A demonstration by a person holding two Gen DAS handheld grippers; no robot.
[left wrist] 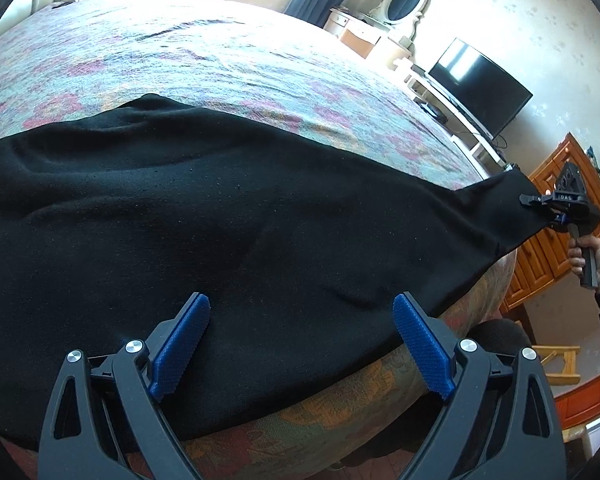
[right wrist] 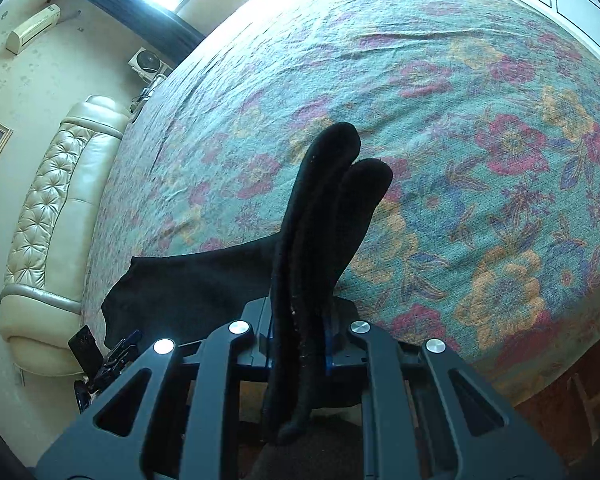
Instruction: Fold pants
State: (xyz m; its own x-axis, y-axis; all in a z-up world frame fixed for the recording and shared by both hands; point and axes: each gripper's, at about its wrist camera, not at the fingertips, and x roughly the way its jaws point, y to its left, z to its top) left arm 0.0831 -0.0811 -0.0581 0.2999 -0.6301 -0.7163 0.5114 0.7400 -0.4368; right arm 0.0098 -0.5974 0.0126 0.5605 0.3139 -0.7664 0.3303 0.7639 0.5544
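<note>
Black soft cloth pants (left wrist: pixel 204 208) lie long-ways across the flowery bed (left wrist: pixel 228 64), right under the wide-apart left hand-held gripper (left wrist: pixel 300 312), while the right hand-held gripper (left wrist: pixel 540 202) pinches their far end.

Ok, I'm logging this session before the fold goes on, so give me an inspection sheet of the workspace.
Surface: floral bedspread, mildly wrinkled.
Job's things: black pants spread along the bed's near edge, one end lifted.
Clutter: nothing seen on the bed.
Grippers: left gripper open over the pants; right gripper shut on the pants' end.
Cables: wires near the TV.
Surroundings: padded headboard, wooden cabinet, oval mirror.
</note>
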